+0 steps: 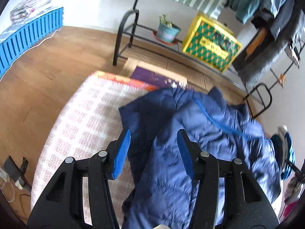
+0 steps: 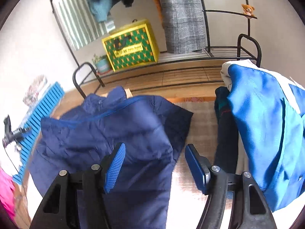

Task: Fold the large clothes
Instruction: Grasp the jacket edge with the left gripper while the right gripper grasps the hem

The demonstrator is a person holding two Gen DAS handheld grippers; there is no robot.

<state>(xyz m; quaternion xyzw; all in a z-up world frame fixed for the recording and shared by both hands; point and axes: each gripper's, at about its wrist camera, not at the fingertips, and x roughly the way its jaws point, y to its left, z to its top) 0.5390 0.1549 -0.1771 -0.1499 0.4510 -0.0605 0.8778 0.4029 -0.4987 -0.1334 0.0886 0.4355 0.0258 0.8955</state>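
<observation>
Left wrist view: left gripper (image 1: 153, 148) nearest the lens, blue-padded fingers (image 1: 122, 152) spread wide, gripping nothing, poised over the navy puffer jacket (image 1: 190, 133). Jacket heaped on the patterned bedspread (image 1: 80, 126), motion-blurred, light-blue zipper running across it. Beyond: wooden floor (image 1: 57, 61), black clothes rack (image 1: 124, 34), yellow-green box (image 1: 209, 45), potted plant (image 1: 167, 30).

Right wrist view: right gripper (image 2: 155, 164) likewise spread wide and empty, one finger above the jacket's (image 2: 106, 129) lower edge, the other above bare bedspread (image 2: 198, 122). To the right, bright blue and white garment (image 2: 266, 129), possibly atop a pile of other clothes. Same box (image 2: 131, 45) behind.
</observation>
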